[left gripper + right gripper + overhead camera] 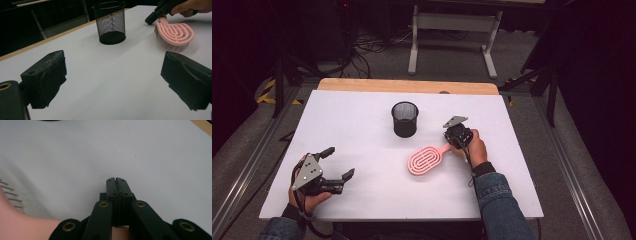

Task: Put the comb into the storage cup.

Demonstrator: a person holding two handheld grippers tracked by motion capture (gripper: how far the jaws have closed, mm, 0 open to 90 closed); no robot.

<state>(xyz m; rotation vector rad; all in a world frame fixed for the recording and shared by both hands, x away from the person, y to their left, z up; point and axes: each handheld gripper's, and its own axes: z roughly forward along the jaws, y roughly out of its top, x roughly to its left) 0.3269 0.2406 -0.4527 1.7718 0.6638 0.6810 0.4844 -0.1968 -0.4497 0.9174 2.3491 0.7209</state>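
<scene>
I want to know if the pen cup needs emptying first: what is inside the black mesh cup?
Through the mesh cup nothing shows inside: the mesh wall looks see-through and only its dark solid base appears. The very bottom is hidden by the base rim.

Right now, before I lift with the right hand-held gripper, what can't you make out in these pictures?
- Pink plastic paddle hairbrush: its handle tip, high view, hidden under the right hand-held gripper and hand.
- Grip: right gripper view, the jaws look pressed together with pink below them; whether the handle is pinched is hidden by the linkage.
- Black wire-mesh cup: any contents too dark to tell, high view; left gripper view sees through its mesh only dimly.
</scene>
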